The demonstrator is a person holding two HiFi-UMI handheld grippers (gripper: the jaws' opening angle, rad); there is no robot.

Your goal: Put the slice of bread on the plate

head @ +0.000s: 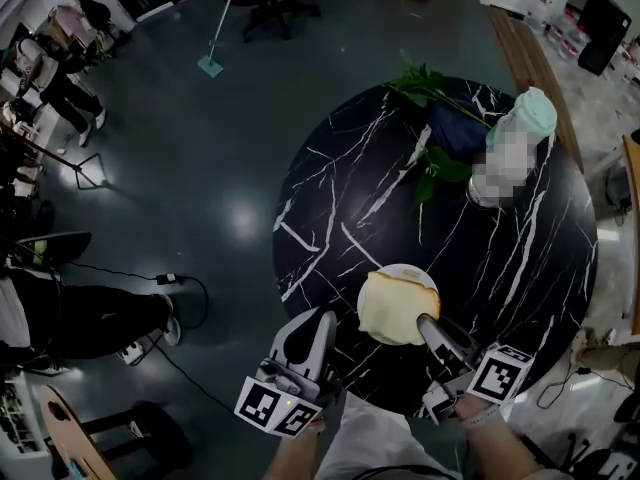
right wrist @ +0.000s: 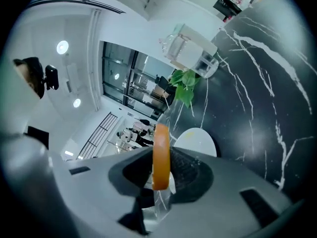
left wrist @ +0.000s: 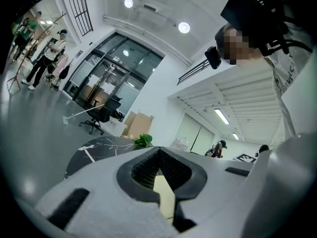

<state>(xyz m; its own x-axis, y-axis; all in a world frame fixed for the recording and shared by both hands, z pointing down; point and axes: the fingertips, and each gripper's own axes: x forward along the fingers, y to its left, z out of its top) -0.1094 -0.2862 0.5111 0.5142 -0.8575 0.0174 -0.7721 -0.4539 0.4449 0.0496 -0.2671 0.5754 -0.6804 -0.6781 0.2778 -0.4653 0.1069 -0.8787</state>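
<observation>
A pale slice of bread (head: 397,308) with a brown crust hangs over the near part of a white plate (head: 412,269) on the black marble table (head: 520,268). My right gripper (head: 426,321) is shut on the slice's near right edge. In the right gripper view the bread (right wrist: 161,152) stands edge-on between the pads, with the plate (right wrist: 197,141) just beyond. Whether the slice touches the plate I cannot tell. My left gripper (head: 321,320) sits at the table's near edge, left of the bread, jaws together. A pale strip shows in the seam of the left gripper (left wrist: 161,182).
Green leafy stems (head: 428,86), a dark blue thing (head: 456,131) and a clear container with a mint lid (head: 527,118) stand at the table's far side. People (head: 60,78), an office chair (head: 272,8) and floor cables (head: 170,280) are to the left.
</observation>
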